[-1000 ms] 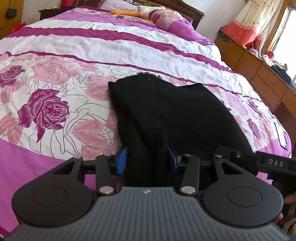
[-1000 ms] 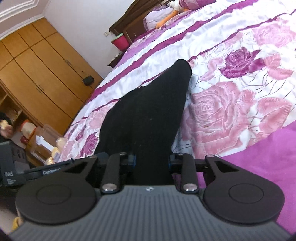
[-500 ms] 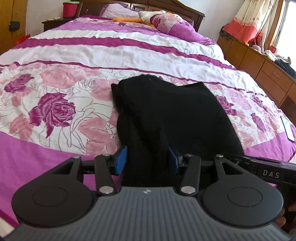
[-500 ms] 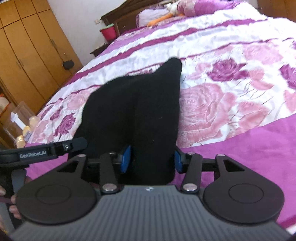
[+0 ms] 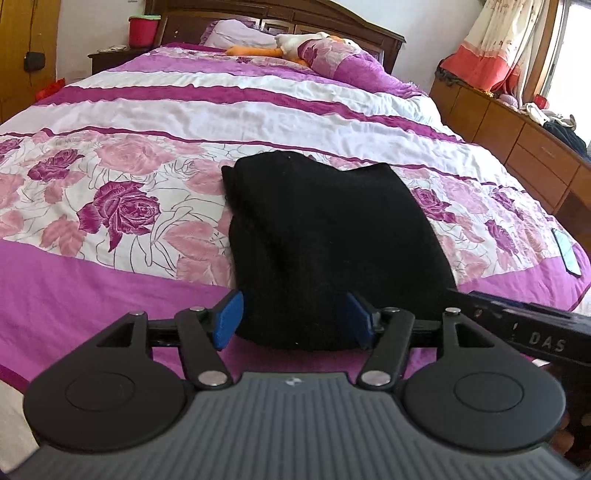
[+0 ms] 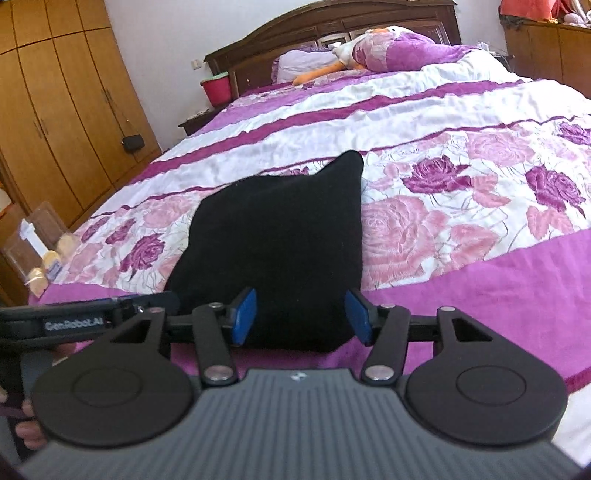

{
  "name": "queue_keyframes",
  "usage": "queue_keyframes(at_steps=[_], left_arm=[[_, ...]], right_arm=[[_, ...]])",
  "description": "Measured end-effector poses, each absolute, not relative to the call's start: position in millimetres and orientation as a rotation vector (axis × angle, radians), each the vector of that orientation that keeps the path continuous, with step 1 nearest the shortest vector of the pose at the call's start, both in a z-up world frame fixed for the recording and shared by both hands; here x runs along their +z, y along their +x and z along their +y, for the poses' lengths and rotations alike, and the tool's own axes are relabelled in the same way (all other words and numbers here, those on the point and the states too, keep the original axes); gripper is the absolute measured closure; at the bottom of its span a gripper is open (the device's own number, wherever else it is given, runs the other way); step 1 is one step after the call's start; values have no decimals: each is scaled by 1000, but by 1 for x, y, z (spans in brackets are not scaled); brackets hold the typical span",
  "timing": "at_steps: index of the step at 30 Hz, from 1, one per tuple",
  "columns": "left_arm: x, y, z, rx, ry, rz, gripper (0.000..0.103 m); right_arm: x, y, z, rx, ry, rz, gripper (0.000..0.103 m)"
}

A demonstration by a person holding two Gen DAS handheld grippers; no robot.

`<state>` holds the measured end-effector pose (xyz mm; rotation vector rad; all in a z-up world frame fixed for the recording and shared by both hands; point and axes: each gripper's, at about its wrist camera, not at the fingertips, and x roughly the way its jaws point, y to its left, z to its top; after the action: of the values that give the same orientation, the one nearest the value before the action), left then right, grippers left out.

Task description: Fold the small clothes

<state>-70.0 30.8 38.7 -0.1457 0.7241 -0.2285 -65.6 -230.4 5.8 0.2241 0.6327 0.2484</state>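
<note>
Both grippers have widened since a second ago, their blue pads drawing off the black garment (image 5: pixel 325 236) as its near hem settles onto the bed (image 5: pixel 110 295). The left gripper (image 5: pixel 291 319) stands spread, pads flanking the left end of the near hem with a gap on each side; the right gripper (image 6: pixel 301 317) is spread likewise at the right end — neither appears to pinch cloth now.

The garment lies flat on the floral bedspread near the foot of the bed, on the magenta band and the rose print beyond it. It looks doubled over at least once: its left edge shows stacked layers in the left wrist view. What kind of garment it is cannot be told. Judged from this, one fold seems laid and released; a further fold to make it compact, or smoothing, probably remains.

Its long axis runs from the near edge toward the headboard (image 6: pixel 332 22), and the far end rises to a rounded corner — at the far right in the right wrist view.
</note>
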Motion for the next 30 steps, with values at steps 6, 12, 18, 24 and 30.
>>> queue_keyframes(at_steps=[6, 12, 18, 24, 30], left_arm=[[37, -71, 30, -243, -145, 719, 35], [37, -72, 26, -241, -113, 704, 35], [39, -74, 28, -247, -117, 695, 35], [40, -73, 28, -240, -121, 705, 34], [39, -72, 29, -211, -106, 720, 34]], right_arm=[[1, -67, -226, 236, 210, 630, 46], [2, -70, -220, 236, 182, 612, 43], [4, -71, -221, 243, 205, 604, 43], [5, -71, -221, 243, 215, 612, 38], [8, -74, -215, 255, 199, 604, 33]])
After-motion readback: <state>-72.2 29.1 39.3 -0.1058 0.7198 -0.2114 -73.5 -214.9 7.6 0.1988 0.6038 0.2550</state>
